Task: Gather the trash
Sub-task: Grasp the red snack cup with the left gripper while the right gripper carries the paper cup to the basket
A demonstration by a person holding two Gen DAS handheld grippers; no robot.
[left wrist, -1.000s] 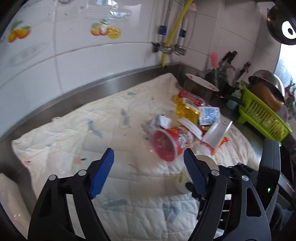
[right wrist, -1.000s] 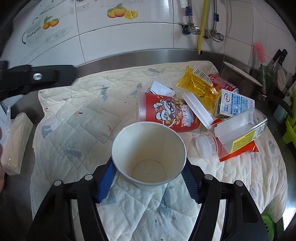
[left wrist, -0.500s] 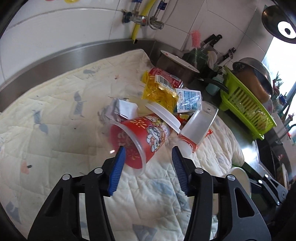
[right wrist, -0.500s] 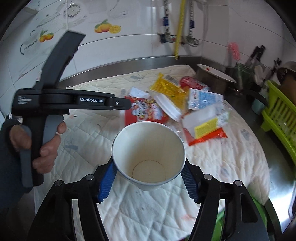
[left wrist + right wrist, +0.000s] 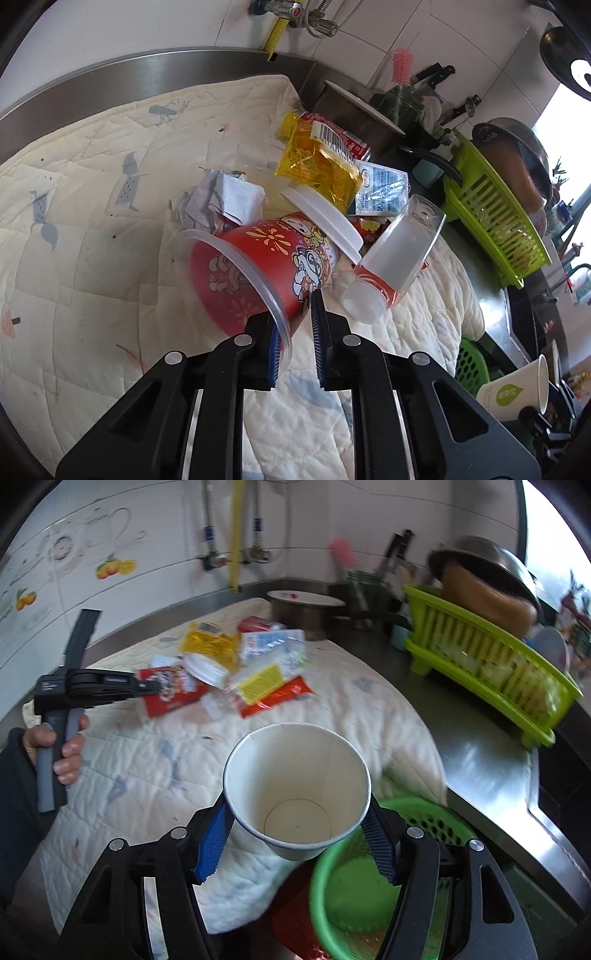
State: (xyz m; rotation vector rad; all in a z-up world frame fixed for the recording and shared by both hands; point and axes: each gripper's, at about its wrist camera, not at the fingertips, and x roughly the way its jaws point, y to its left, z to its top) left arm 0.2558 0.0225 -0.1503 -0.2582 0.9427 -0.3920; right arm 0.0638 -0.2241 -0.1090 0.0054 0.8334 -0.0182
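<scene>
**Grippers at the trash pile: one pinches a red cup, one holds a paper cup**

Left gripper (image 5: 295, 332) is closing its jaws on the rim of the red cup (image 5: 266, 273). One blue pad is inside the cup's mouth and the other is outside, against its wall. The red cup lies on its side on the quilt (image 5: 92, 229), with its open mouth toward the camera.

Only the left view shows the pile up close. A crumpled paper (image 5: 218, 199) sits behind the red cup. A white lid (image 5: 321, 221) leans on top of it. A clear bottle (image 5: 399, 258) lies just beside it, on the right. A yellow packet (image 5: 317, 162) is farther back, and a red can peeks out behind that.

Only the right view shows the person's hand (image 5: 59, 746) squeezing the left gripper's handle, with a dark sleeve. It also shows the right gripper (image 5: 297, 830) holding a white paper cup (image 5: 295, 782) by its sides, mouth up. The cup is empty inside. It hangs just past the edge of the quilt, over a green basket (image 5: 354, 893).

Both views show the green dish rack (image 5: 487, 664) on the steel counter.

In the left view, the paper cup (image 5: 513, 387) is only a small piece at the corner, and the right gripper under it is too dark to make out. In the right view, the pile is blurry and the left gripper's tips are hidden against the red cup. The basket is partly cut off by the right gripper.
</scene>
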